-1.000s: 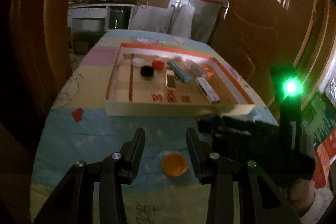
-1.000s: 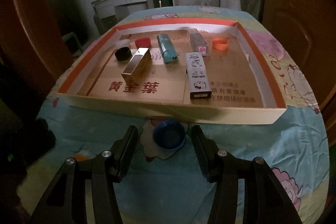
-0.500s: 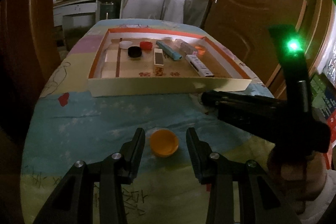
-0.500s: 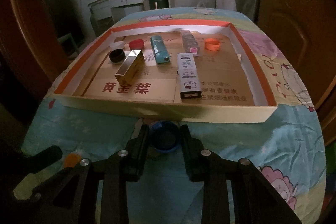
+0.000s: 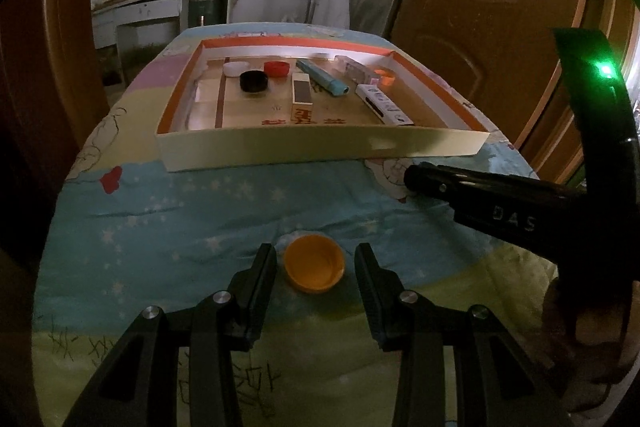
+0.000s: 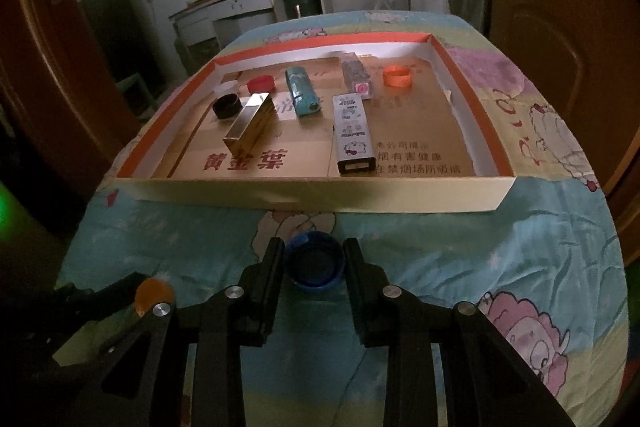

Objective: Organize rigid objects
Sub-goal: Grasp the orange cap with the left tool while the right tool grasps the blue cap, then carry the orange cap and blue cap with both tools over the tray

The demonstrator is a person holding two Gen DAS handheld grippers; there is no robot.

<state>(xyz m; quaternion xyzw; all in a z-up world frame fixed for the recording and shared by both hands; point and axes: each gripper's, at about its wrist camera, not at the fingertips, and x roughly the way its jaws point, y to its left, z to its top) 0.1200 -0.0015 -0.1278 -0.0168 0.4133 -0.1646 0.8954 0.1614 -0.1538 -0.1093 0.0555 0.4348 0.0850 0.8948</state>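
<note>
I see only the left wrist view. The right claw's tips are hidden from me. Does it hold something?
Observer: Yes. The right claw is shut on a blue cap.
Operator: Where is this cap?
Observer: Just in front of the tray's near wall, outside the tray.
Operator: Which way does the cap face?
Observer: Its open side faces up.

Left hand-held gripper [image 5: 315, 259] angled down, jaws apart; right hand-held gripper [image 6: 314, 255] angled down, jaws clamped.
</note>
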